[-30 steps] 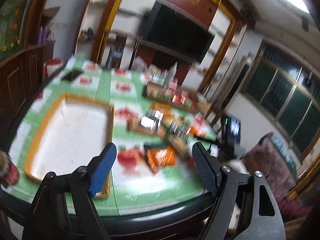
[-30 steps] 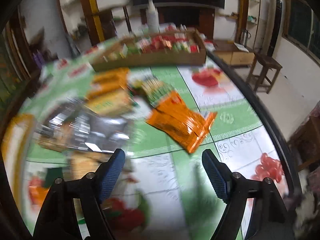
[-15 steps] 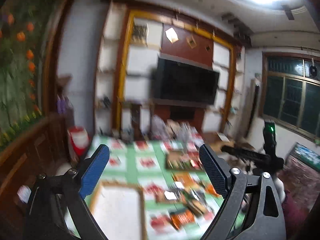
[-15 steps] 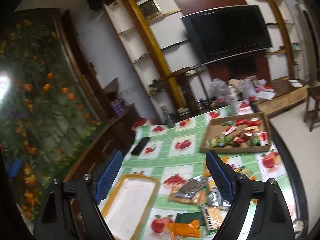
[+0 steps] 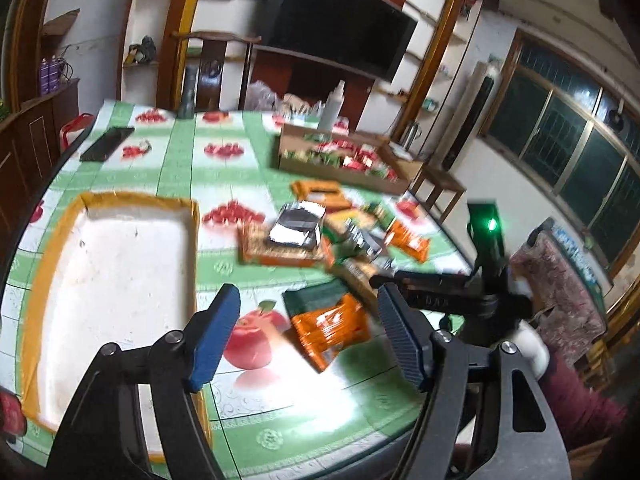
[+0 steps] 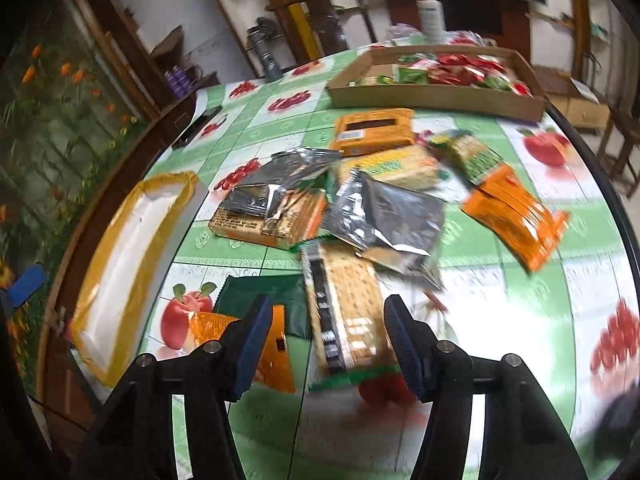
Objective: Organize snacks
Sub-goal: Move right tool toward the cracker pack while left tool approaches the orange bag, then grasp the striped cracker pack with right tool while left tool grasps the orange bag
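Note:
A loose pile of snack packs lies mid-table: an orange pack on a dark green pack, a silver foil pack, and a cracker pack. My left gripper is open and empty above the orange pack. My right gripper is open and empty, its jaws on either side of the cracker pack's near end, above it. The right gripper also shows in the left wrist view. A white tray with an orange rim lies to the left, nothing in it.
A cardboard box of red and green snacks stands at the far side, with a white spray bottle behind it. A black phone lies far left. Another orange pack lies right. The round table's dark edge curves close by.
Both grippers swung up to face the room half a second ago and have come back down over the table. The right one now hovers over the cracker pack.

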Demonstrator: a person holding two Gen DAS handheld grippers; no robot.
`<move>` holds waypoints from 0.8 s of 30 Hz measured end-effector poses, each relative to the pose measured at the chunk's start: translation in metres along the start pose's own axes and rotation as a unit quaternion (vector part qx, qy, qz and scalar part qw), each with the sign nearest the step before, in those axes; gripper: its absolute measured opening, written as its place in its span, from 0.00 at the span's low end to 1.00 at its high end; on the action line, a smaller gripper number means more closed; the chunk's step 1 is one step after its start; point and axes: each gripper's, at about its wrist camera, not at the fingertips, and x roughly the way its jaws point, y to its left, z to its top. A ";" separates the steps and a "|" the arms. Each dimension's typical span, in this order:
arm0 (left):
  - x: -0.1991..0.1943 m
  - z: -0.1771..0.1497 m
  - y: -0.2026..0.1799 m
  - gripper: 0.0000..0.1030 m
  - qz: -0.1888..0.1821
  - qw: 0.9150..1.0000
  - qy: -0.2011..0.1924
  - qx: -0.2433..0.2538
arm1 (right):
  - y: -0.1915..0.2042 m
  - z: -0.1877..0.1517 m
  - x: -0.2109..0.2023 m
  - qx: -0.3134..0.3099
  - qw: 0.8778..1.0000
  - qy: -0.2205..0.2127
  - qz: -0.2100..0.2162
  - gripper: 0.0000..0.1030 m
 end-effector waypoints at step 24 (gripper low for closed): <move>0.129 -0.030 -0.055 0.69 0.011 0.977 0.133 0.169 | -0.019 -0.002 0.036 -0.008 1.000 0.019 0.018 0.48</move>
